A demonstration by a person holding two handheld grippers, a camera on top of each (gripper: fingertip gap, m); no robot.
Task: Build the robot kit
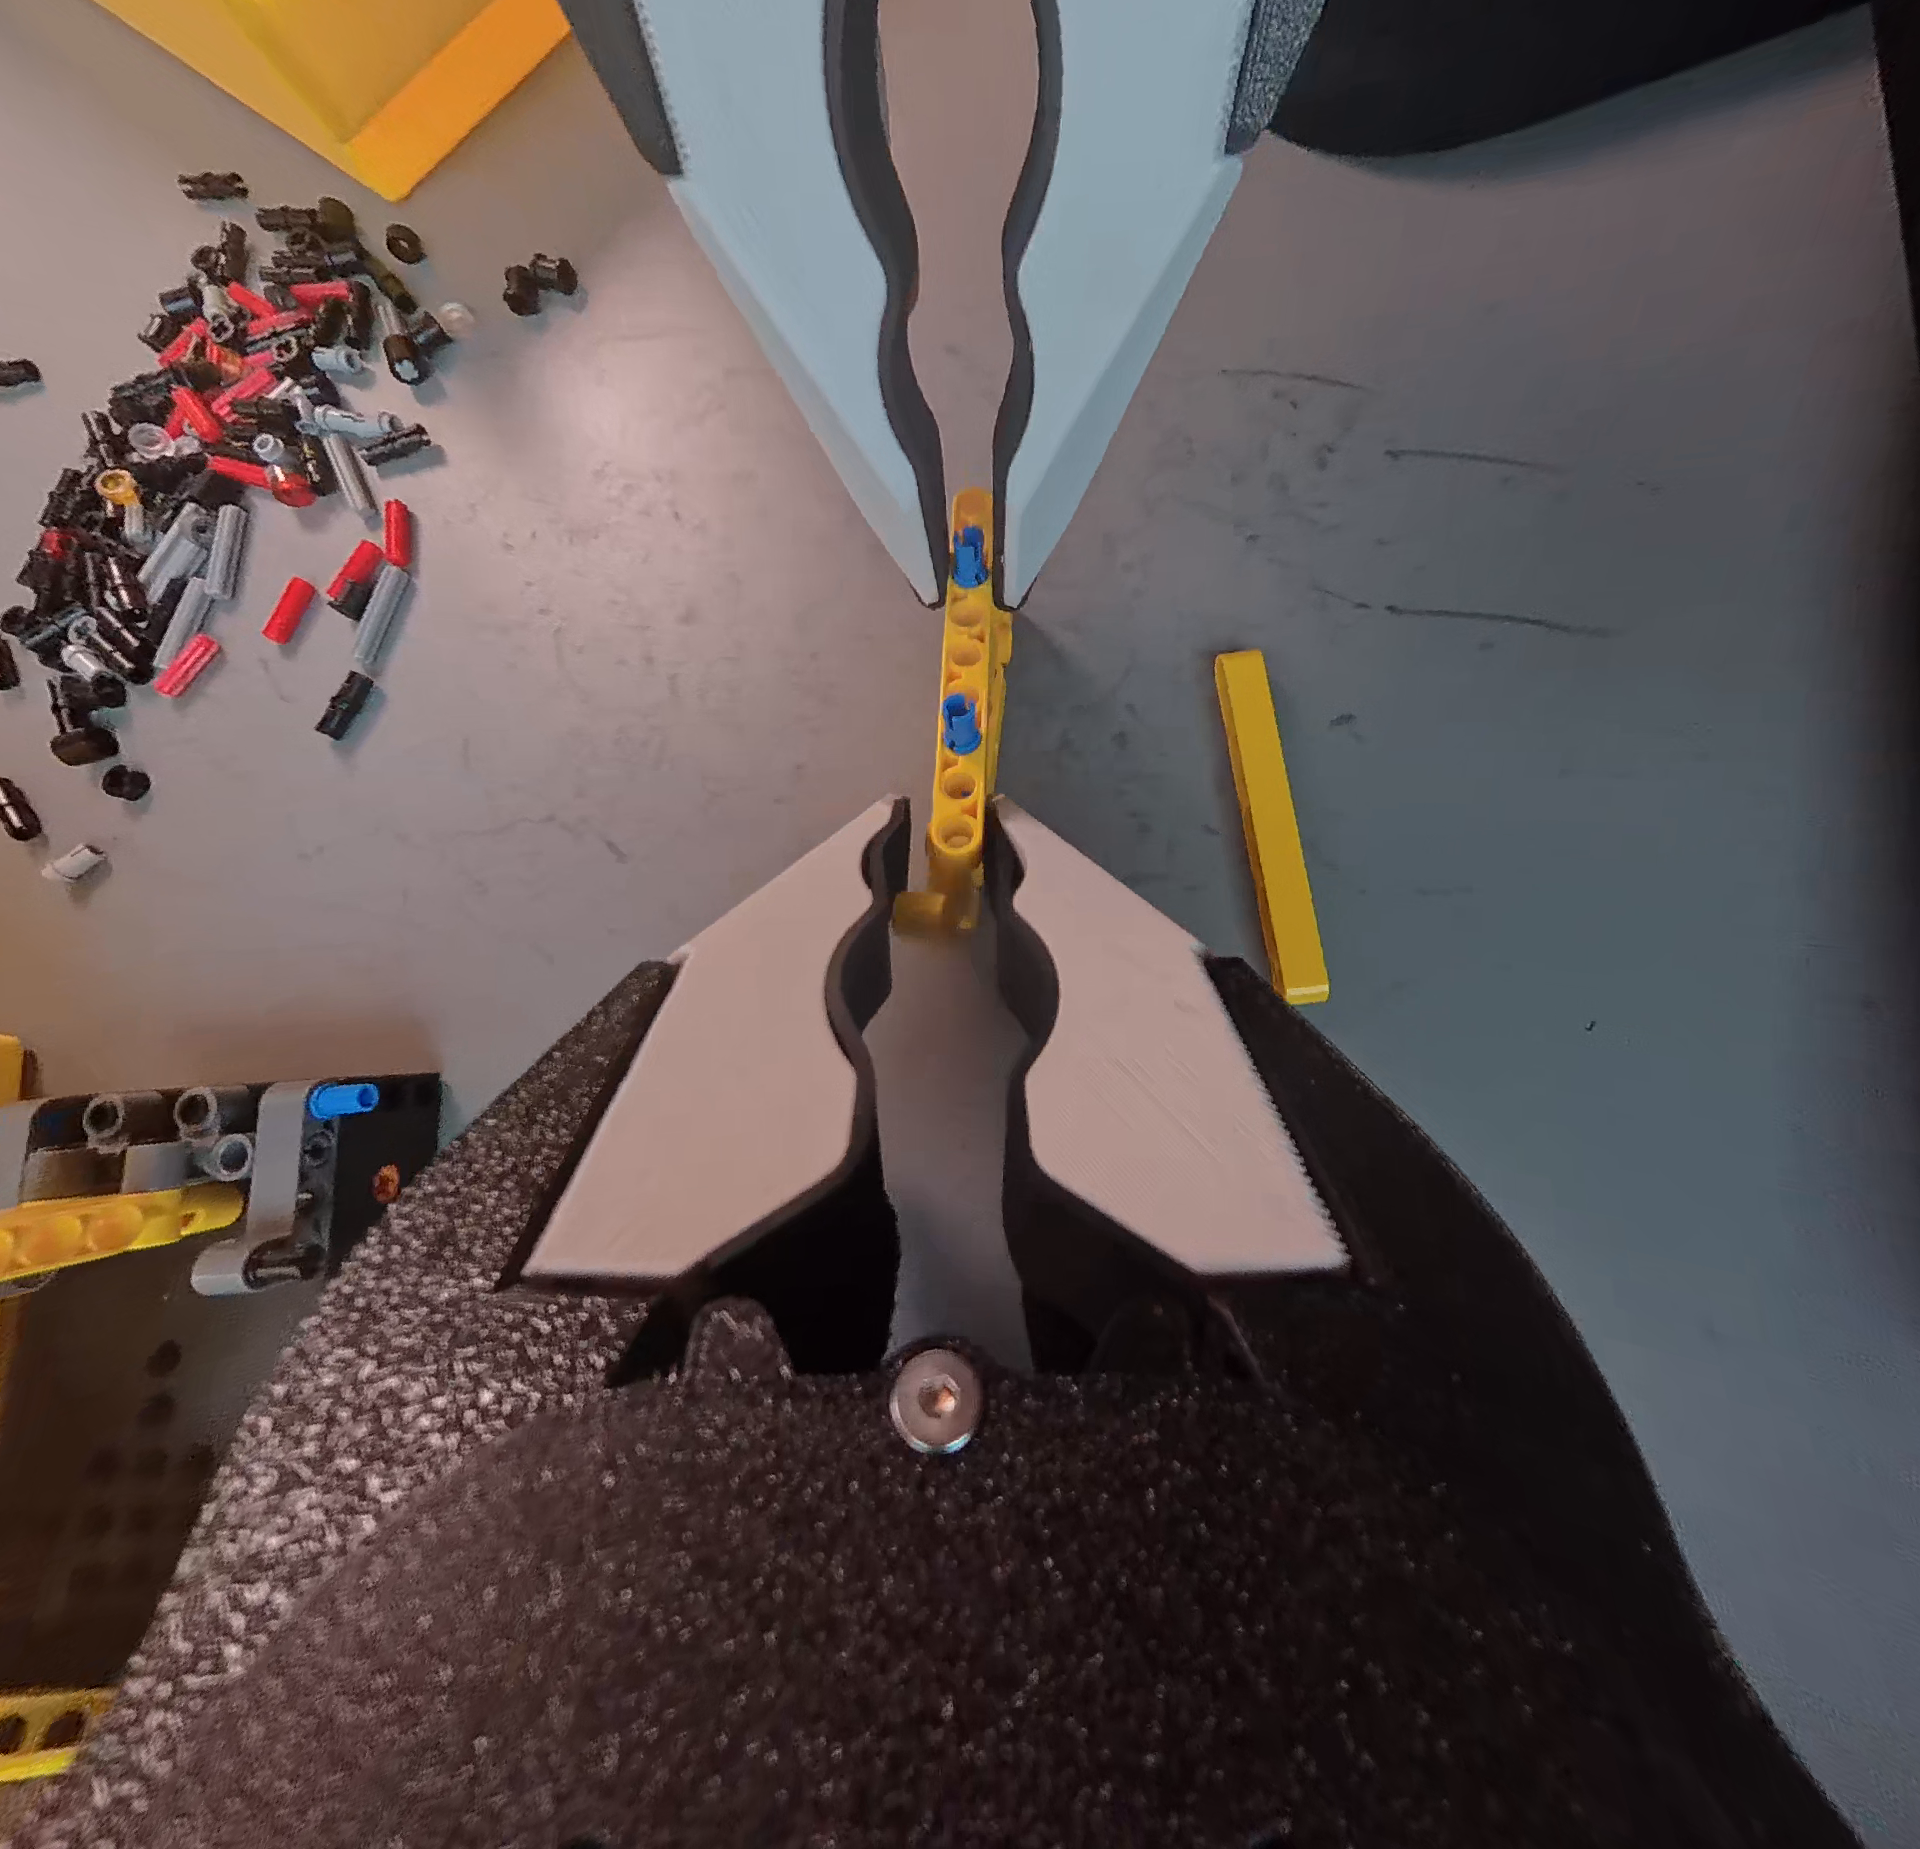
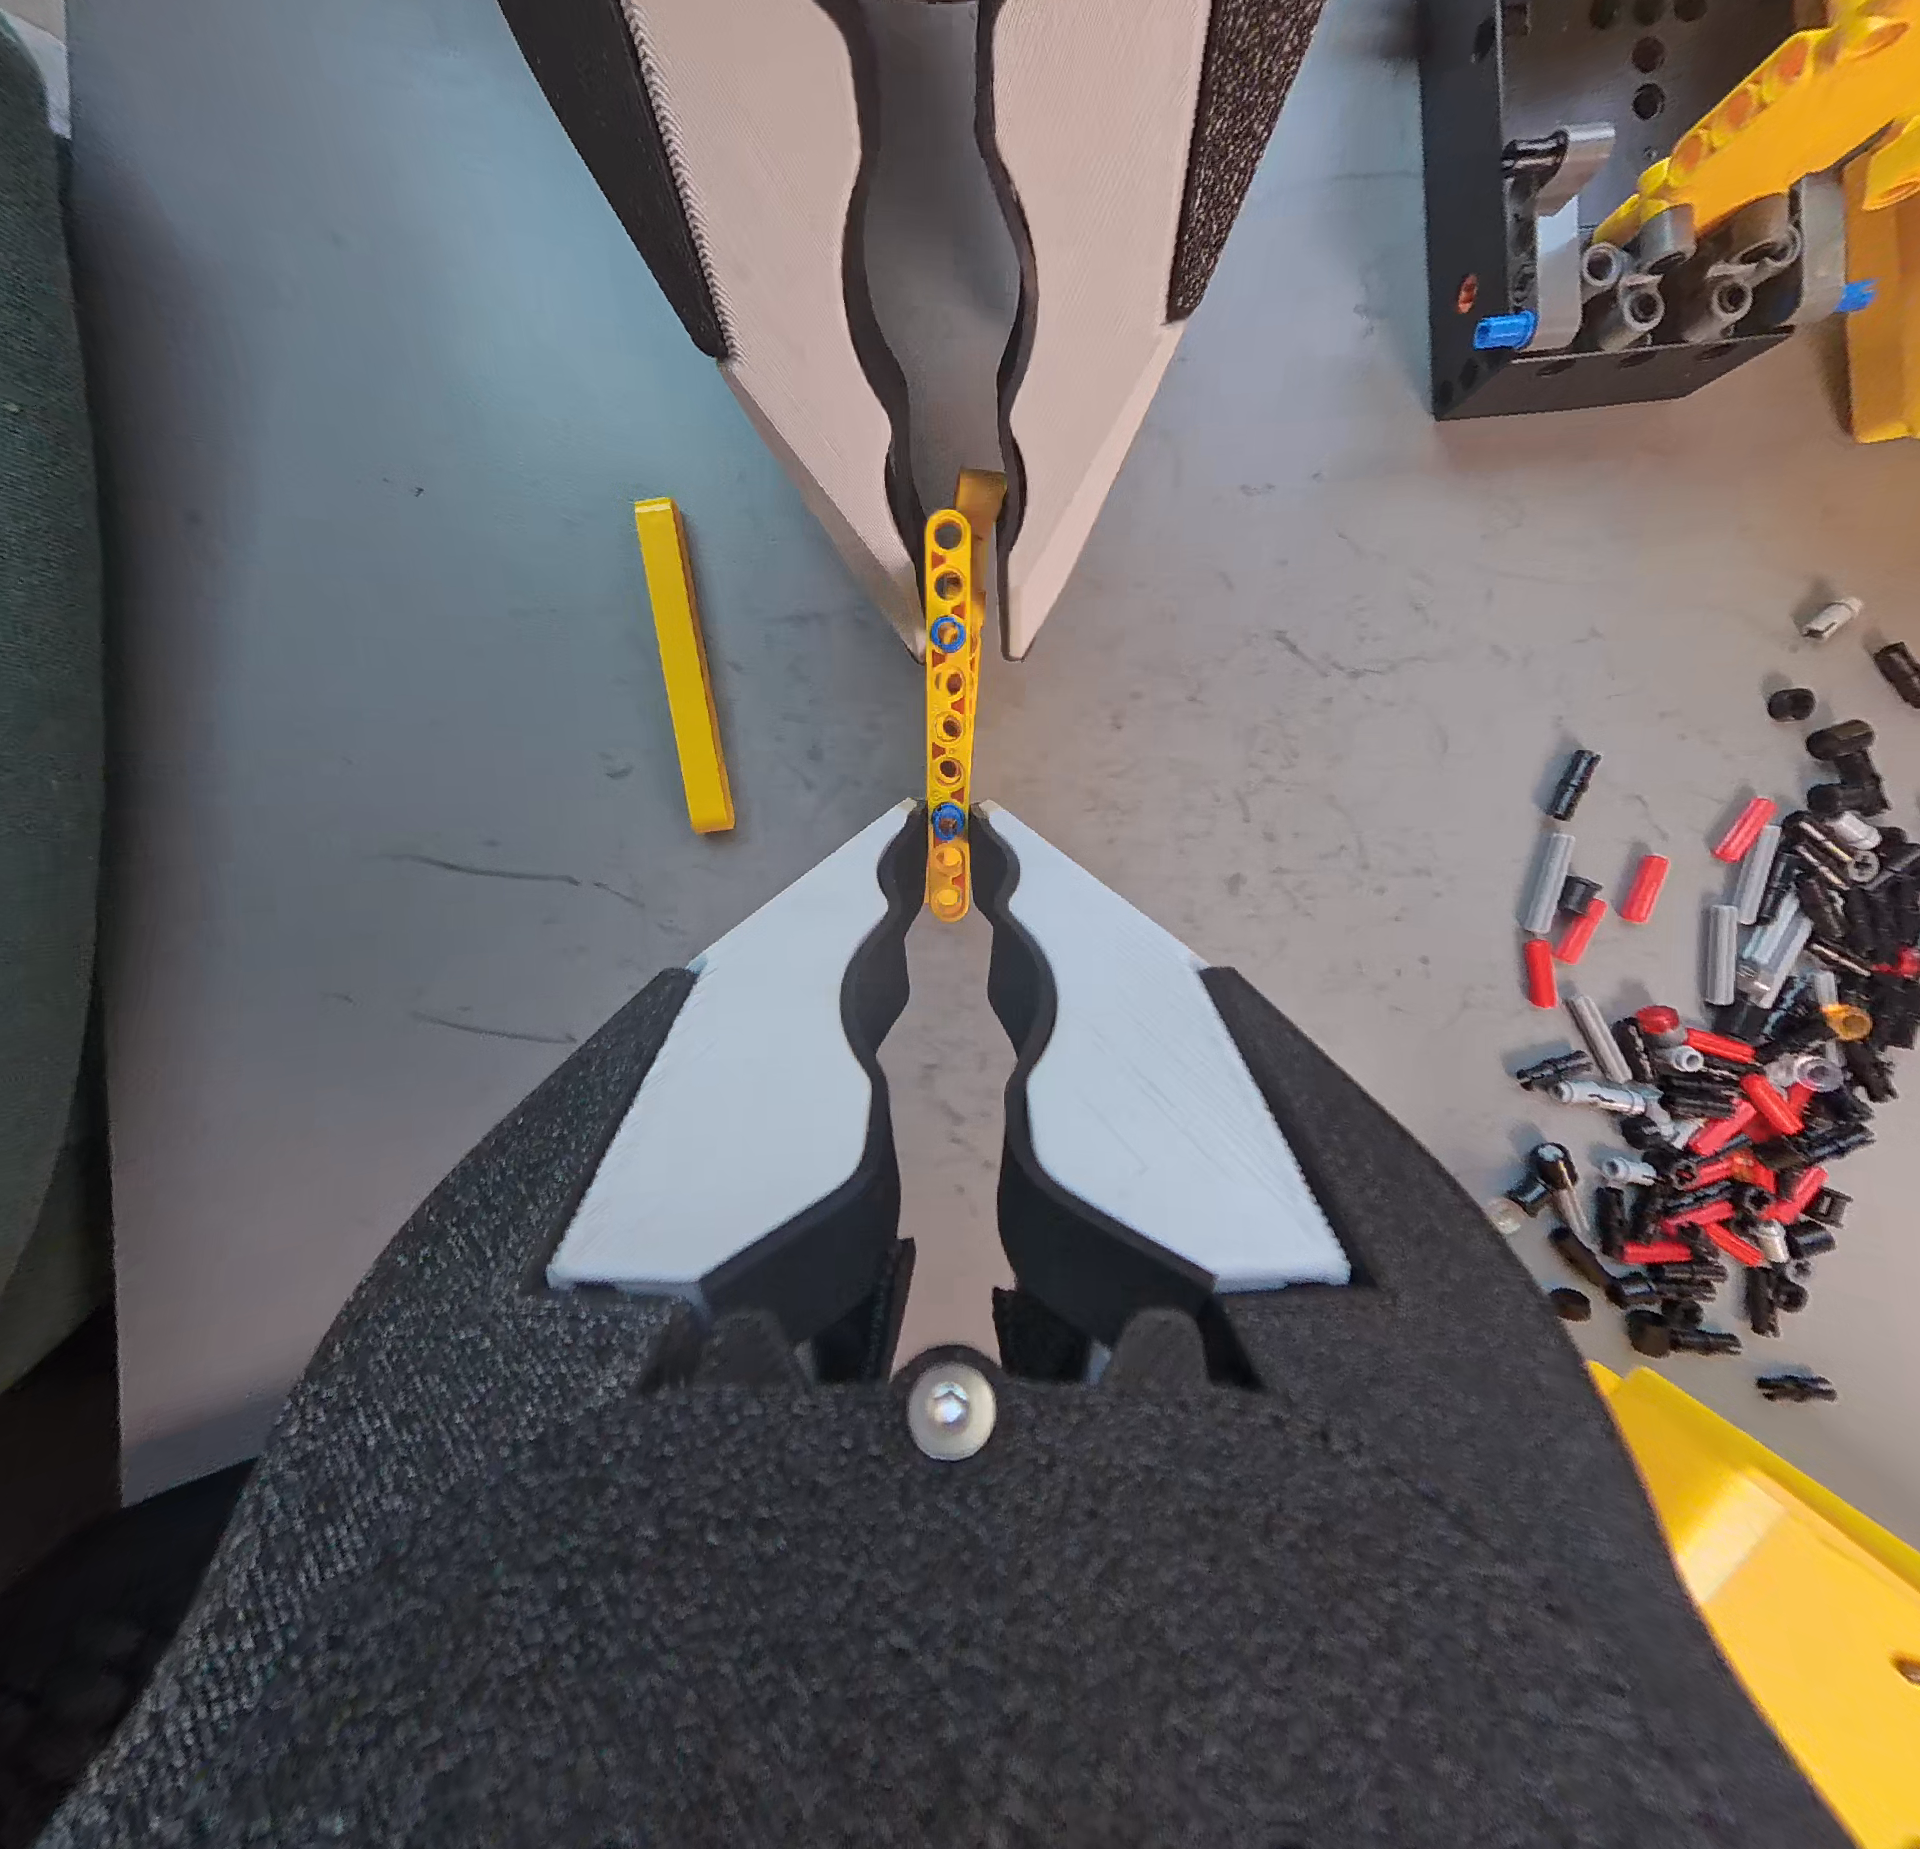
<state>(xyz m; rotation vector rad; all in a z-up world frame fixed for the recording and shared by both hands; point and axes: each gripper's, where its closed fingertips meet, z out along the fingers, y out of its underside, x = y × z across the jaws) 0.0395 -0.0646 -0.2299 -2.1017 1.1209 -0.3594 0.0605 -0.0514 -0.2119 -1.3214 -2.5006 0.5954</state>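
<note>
A yellow beam with holes [image 1: 971, 677] hangs above the grey table, held at both ends. Two blue pins [image 1: 961, 719] sit in its holes. My left gripper [image 1: 945, 812], with pale grey fingers, is shut on the near end, where a short yellow piece [image 1: 925, 911] sticks out sideways. My right gripper [image 1: 971, 599], with light blue fingers, faces it and is shut on the far end. In the right wrist view the beam [image 2: 948, 719] runs from my right gripper [image 2: 948, 812] up to the left gripper [image 2: 961, 646], with the blue pins [image 2: 947, 633] showing end on.
A flat yellow bar [image 1: 1273, 823] [image 2: 686, 667] lies on the table beside the beam. A pile of small black, red and grey parts [image 1: 208, 469] [image 2: 1745, 1072] lies to one side. A black, grey and yellow assembly [image 1: 260, 1176] [image 2: 1621, 241] and a yellow bin [image 1: 364, 33] [image 2: 1787, 1591] stand near it. Less than 4 cm separates the two grippers' tips.
</note>
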